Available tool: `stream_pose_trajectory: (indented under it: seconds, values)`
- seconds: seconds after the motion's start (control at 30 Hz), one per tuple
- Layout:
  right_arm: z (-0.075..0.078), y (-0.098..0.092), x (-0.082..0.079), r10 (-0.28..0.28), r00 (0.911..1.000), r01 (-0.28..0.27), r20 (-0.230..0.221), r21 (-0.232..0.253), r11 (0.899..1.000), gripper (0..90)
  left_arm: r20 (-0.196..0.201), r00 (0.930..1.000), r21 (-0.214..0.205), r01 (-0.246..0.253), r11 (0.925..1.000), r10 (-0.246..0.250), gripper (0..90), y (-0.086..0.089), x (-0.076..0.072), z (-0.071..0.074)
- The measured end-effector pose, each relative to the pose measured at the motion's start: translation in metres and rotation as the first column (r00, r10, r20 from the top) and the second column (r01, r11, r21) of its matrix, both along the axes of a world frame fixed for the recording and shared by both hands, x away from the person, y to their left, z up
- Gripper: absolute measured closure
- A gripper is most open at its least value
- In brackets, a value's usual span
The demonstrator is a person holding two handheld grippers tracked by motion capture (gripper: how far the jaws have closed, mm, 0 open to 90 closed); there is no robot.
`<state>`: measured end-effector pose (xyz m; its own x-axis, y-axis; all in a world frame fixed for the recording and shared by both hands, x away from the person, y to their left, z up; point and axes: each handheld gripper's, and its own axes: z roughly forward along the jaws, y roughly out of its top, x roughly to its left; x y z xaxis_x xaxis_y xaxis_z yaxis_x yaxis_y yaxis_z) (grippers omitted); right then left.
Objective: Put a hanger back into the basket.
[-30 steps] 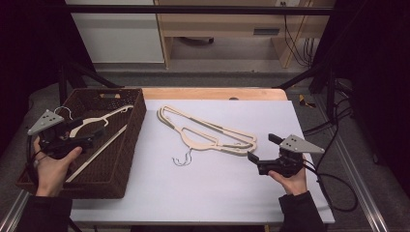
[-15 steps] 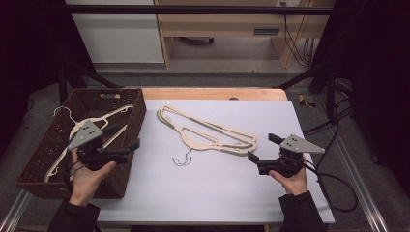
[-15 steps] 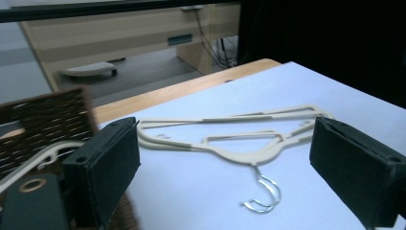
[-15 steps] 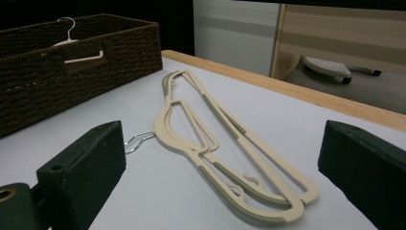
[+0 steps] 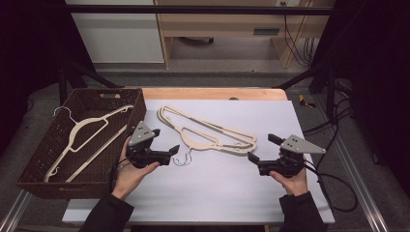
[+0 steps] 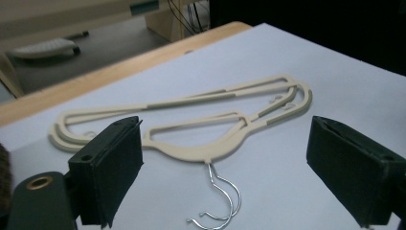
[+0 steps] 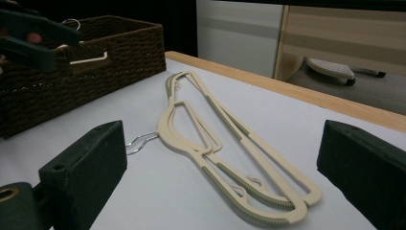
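The left gripper has swung from the basket (one hanger lies inside) to the stacked hangers on the desk, jaws wide and empty, likely fetching another; the right gripper waits open.

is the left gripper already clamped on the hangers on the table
No, in the left gripper view the left gripper has its jaws wide apart, with the stacked hangers lying on the white table beyond them, untouched.
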<state>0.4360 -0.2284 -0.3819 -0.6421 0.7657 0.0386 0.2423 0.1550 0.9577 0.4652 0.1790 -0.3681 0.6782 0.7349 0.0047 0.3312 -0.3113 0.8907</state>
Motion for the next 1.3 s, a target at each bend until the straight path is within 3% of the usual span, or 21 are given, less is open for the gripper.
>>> stream_pose_trajectory:
  seconds: [0.2, 0.37, 0.5, 0.8, 0.93, 1.1, 1.3]
  values:
    - [-0.001, 0.001, 0.001, 0.003, 1.0000, -0.003, -0.005, -0.002, 1.000, 3.5, -0.090, 0.9958, 0.024, -0.017, 0.9996, 0.019, 16.7, -0.020, 0.022, -0.030]
    - [-0.001, 0.001, 0.001, 0.004, 1.0000, -0.004, -0.004, -0.003, 1.000, 3.6, -0.122, 0.9918, 0.039, -0.034, 0.9987, 0.038, 19.9, -0.031, 0.036, -0.048]
    - [-0.001, 0.002, 0.001, 0.005, 1.0000, -0.005, -0.004, -0.005, 1.000, 3.8, -0.149, 0.9867, 0.080, -0.052, 0.9954, 0.064, 23.7, -0.037, 0.047, -0.064]
    - [-0.003, 0.003, 0.002, 0.011, 0.9999, -0.012, -0.010, -0.011, 1.000, 4.1, -0.225, 0.9726, 0.146, -0.025, 0.9890, 0.058, 43.2, -0.045, 0.062, -0.091]
    - [-0.003, 0.004, 0.002, 0.015, 0.9998, -0.016, -0.011, -0.013, 1.000, 4.2, -0.230, 0.9712, 0.180, -0.018, 0.9835, 0.060, 52.0, -0.047, 0.064, -0.098]
    - [-0.004, 0.004, 0.002, 0.016, 0.9998, -0.017, -0.013, -0.016, 1.000, 4.2, -0.254, 0.9657, 0.187, -0.004, 0.9824, 0.052, 63.4, -0.049, 0.066, -0.105]
    - [-0.003, 0.004, 0.002, 0.018, 0.9998, -0.018, -0.010, -0.012, 1.000, 4.3, -0.234, 0.9708, 0.225, 0.003, 0.9743, 0.052, 72.3, -0.053, 0.065, -0.106]
